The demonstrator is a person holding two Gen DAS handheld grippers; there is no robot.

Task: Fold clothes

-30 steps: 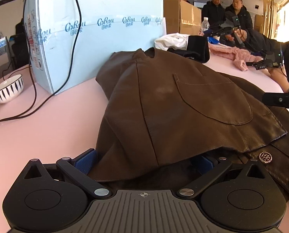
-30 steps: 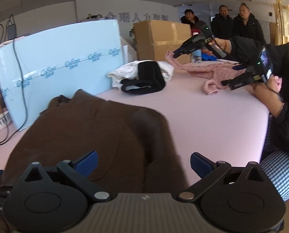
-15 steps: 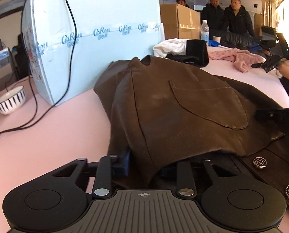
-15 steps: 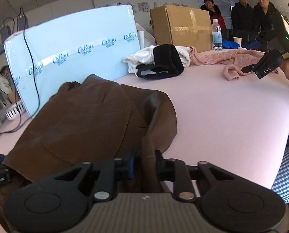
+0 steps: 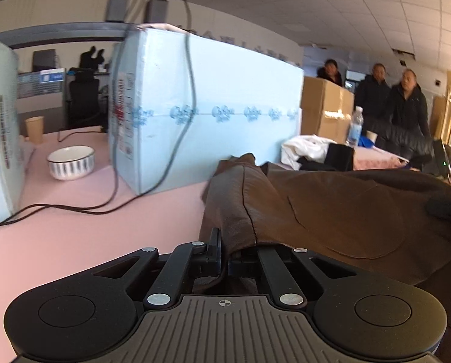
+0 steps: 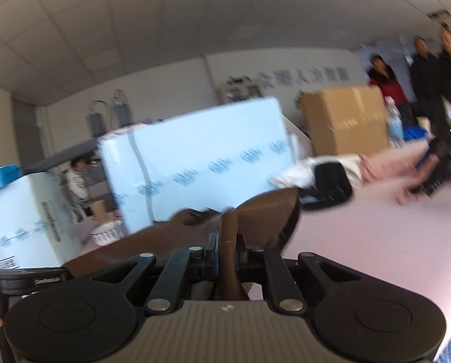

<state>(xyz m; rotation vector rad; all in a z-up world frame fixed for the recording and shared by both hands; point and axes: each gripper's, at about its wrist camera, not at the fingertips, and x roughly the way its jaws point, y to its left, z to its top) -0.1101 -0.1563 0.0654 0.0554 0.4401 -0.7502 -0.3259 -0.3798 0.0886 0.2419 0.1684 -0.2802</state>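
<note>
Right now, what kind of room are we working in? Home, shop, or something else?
Most likely an office or workroom, not a home: a suspended tile ceiling, an office chair beside desk partitions behind, and shipping cartons, a pale blue box and a brown cardboard box, on the pink table.

The blurred blue print on the pale box is unreadable.

— What's on the pink table?
— Pale blue boxes, a striped bowl, a paper cup, trailing black cables.
— Further back?
— White and black clothes, a water bottle, a cardboard box.
</note>
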